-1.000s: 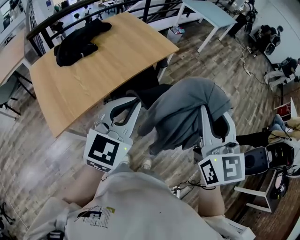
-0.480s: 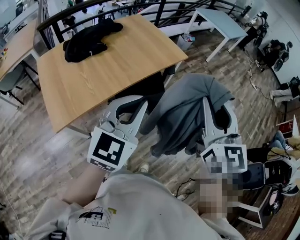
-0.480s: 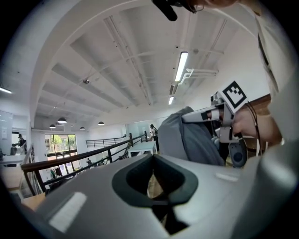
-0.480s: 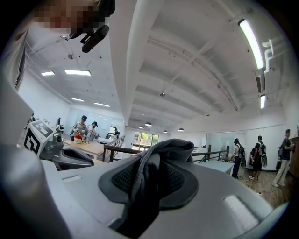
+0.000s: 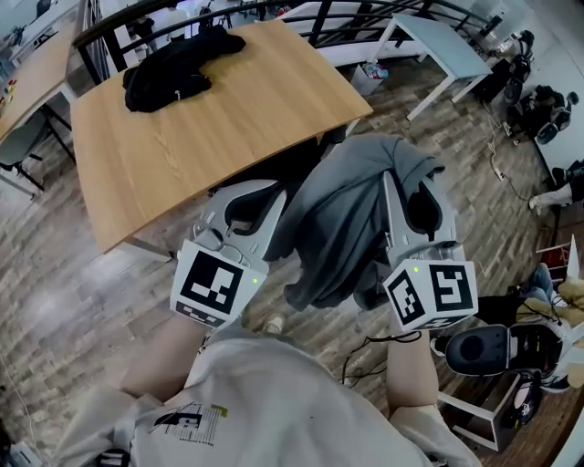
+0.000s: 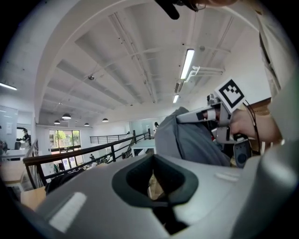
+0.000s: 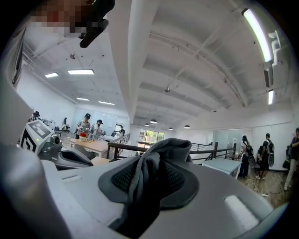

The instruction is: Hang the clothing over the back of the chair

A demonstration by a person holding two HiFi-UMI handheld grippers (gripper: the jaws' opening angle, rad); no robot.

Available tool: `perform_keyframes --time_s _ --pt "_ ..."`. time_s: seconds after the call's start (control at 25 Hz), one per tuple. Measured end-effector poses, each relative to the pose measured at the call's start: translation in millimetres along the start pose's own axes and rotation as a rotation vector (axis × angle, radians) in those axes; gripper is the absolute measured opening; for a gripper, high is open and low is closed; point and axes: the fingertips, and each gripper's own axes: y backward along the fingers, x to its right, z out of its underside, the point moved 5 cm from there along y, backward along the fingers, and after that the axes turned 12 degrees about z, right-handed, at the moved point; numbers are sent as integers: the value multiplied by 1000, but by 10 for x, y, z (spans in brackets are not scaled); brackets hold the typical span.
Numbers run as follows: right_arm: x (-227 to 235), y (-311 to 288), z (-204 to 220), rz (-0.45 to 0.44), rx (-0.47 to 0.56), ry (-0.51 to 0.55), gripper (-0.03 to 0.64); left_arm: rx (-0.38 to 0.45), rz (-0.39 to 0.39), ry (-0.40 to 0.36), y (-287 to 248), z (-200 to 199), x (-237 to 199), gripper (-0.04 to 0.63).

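Observation:
A grey garment (image 5: 351,214) hangs from my right gripper (image 5: 412,187), which is shut on a fold of it. In the right gripper view the cloth (image 7: 145,186) fills the space between the pads. The garment droops to the left, between the two grippers. My left gripper (image 5: 245,193) is beside it at the left, shut and holding nothing. The left gripper view shows the grey garment (image 6: 187,140) hanging at the right. A dark chair (image 5: 290,164) stands at the table's near edge, just beyond the garment and partly hidden by it.
A wooden table (image 5: 210,128) lies ahead, with a black garment (image 5: 178,68) heaped at its far end. A black railing (image 5: 137,23) runs behind it. There is a white table (image 5: 429,41) at the back right, and shoes (image 5: 479,347) on the floor at the lower right.
Both grippers have moved forward toward the table and chair, and the grey garment went with the right one. The grip on the cloth looks the same.

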Motion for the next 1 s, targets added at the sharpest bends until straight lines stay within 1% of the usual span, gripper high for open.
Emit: perform_keyframes --time_s 0.16,0.52,0.76,1.0 --pt "8 -236 102 -11 -15 -15 115 -16 -2 25 -63 86 -80 0" --pt "-68 -678 447 -57 -97 17 118 -61 -27 65 -166 329 -228 0" --pt "-104 -936 742 -58 -173 76 124 -88 -37 113 -204 515 -309 0" --pt "-128 -1096 977 -76 -245 104 124 -115 -40 142 -240 680 -349 0"
